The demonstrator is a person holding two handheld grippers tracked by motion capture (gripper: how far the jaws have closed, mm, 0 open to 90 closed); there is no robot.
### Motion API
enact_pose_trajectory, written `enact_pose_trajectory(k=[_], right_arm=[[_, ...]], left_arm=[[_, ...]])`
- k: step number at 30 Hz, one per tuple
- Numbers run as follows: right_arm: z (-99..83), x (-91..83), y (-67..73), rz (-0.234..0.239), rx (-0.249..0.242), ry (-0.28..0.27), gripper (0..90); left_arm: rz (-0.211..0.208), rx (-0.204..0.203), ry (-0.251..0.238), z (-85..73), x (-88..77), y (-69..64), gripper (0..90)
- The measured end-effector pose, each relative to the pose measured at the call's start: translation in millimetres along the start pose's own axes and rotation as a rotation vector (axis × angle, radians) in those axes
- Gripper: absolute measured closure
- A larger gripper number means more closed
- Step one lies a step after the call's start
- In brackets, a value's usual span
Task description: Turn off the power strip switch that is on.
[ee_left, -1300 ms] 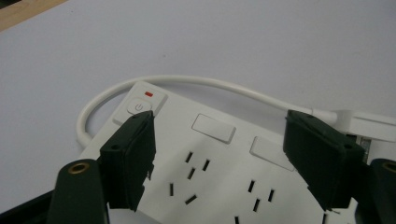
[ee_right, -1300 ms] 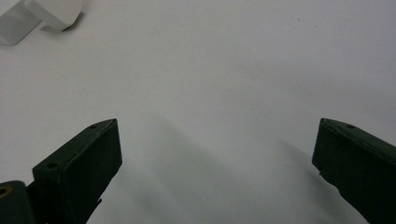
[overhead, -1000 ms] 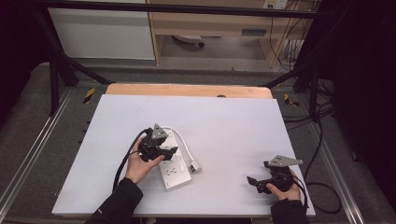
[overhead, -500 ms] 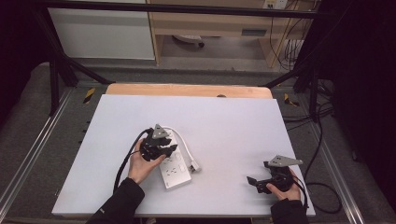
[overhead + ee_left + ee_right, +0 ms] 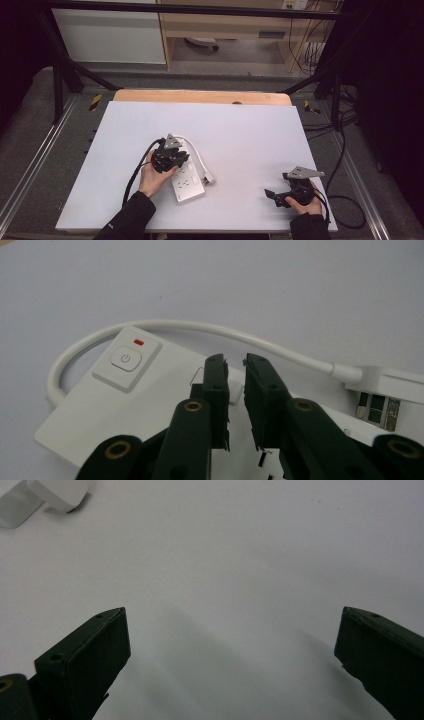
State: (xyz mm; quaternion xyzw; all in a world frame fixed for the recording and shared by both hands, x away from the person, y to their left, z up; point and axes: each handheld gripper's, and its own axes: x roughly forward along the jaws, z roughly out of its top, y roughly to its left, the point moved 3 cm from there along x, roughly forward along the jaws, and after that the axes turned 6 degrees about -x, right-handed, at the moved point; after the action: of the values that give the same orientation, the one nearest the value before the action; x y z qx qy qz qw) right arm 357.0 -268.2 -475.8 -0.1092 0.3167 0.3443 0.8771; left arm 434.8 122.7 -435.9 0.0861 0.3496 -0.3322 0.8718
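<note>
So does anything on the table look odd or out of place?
Nothing is spilled or broken. The white plastic power strip lies askew on the white table, its white cable looped round, its plug unplugged beside it.

Bare white table [image 5: 260, 135] between and beyond both hands; sole obstacles the power strip [image 5: 186, 181] and its looped cable [image 5: 196, 152]

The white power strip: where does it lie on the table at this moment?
In the high view the white power strip lies left of centre on the table, under the left gripper, its cable looping round its far end.
</note>
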Motion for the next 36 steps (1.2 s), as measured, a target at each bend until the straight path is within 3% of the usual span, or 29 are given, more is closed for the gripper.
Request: enact_pose_trajectory(k=[10, 36], right_arm=[[-0.4, 1.2, 0.3, -0.001, 0.001, 0.005, 1.8], [-0.4, 1.5, 0.7, 0.000, 0.001, 0.008, 1.8]], left_arm=[[-0.007, -0.002, 0.000, -0.7, 2.0, 1.8, 89.3], [-0.006, 0.014, 0.017, -4.2, 10.1, 0.5, 89.8]])
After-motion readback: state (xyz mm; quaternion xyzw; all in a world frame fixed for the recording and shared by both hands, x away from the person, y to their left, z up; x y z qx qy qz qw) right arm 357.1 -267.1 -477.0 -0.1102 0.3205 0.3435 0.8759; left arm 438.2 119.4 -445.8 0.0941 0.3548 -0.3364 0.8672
